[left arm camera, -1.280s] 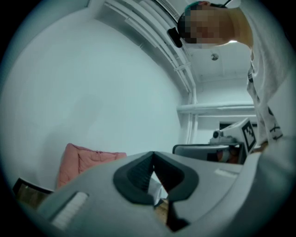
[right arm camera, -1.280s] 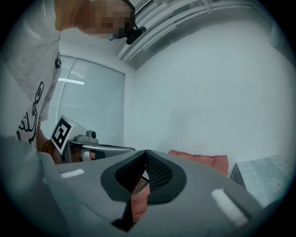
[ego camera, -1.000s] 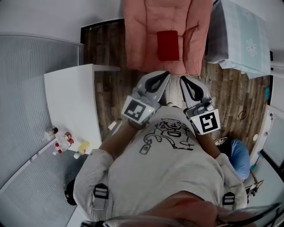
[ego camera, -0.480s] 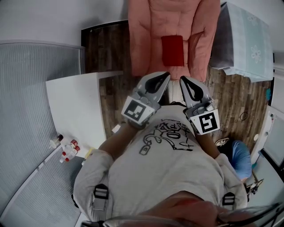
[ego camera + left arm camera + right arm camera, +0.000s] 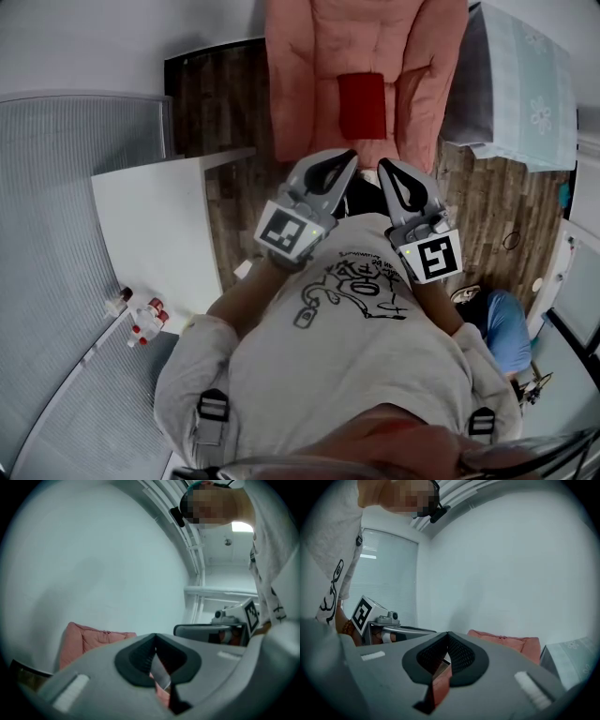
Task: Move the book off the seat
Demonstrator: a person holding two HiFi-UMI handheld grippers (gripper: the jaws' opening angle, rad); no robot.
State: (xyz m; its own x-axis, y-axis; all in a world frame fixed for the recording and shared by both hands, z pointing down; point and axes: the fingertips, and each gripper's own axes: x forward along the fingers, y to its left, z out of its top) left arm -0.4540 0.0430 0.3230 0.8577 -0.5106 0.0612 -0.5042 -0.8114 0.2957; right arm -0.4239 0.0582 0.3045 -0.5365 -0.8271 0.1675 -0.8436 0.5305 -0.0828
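A dark red book lies flat on the seat of a pink padded armchair, seen at the top of the head view. My left gripper and right gripper are held side by side in front of my chest, pointing at the chair, just short of its front edge. Both are shut with nothing between the jaws. In the left gripper view the shut left gripper points level at the wall above the armchair. The right gripper view shows the shut right gripper before the armchair. The book is hidden in both gripper views.
A white table stands at the left, with small bottles near its front end. A pale patterned cloth covers furniture right of the chair. A blue object lies on the wooden floor at the right.
The armchair and book have come slightly closer in the head view, and the white table has slid back along my left. Both grippers stay shut, side by side.
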